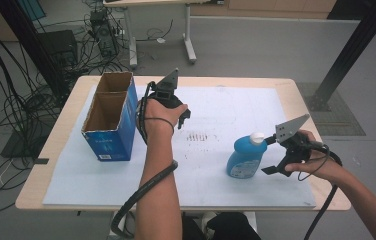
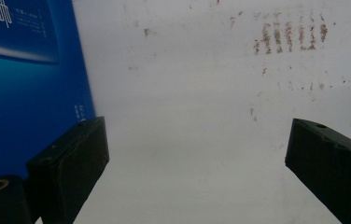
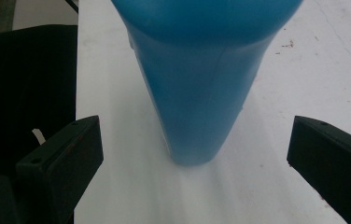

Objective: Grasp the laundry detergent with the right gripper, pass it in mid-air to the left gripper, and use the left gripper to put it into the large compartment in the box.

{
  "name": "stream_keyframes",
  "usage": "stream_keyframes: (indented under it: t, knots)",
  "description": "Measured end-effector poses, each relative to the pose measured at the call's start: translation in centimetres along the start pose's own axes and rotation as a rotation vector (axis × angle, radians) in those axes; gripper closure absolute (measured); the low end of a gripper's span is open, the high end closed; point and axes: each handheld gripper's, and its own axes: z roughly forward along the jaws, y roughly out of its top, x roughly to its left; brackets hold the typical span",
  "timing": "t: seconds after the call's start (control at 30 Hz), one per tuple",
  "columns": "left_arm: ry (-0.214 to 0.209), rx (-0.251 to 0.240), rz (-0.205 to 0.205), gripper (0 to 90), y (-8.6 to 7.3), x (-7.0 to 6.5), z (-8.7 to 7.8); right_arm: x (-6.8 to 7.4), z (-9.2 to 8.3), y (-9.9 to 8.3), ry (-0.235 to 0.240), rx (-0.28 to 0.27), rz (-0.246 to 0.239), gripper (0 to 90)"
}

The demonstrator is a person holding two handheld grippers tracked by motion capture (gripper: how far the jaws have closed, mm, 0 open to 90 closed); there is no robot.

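Holding my right gripper (image 1: 272, 156) wide open, I have it just right of the blue bottle (image 1: 246, 156), which stands upright with its white cap (image 1: 257, 137) on the white mat (image 1: 216, 190), near the right side of the table. In the right gripper view the bottle (image 3: 201, 88) stands between my spread jaws, not touched by either. My left gripper (image 1: 182, 117) is wide open too and holds nothing, just right of the blue cardboard box (image 1: 111, 135) at the far left.
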Motion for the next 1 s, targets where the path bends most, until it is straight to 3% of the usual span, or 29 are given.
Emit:
stream_keyframes:
  t: [0.43,0.73,1.0]
  knots:
    - [0.005,0.002,0.004,6.6,0.1,-0.3,0.2,0.4,2.2,-0.6,0.015,-0.109,-0.003,2.9]
    - [0.005,0.006,0.007,6.6,0.2,-0.4,0.5,0.5,3.7,-0.8,0.0,-0.172,-0.004,2.7]
    - [0.006,0.004,0.01,6.6,0.2,-0.4,0.4,0.6,4.1,-0.8,-0.001,-0.227,-0.003,2.3]
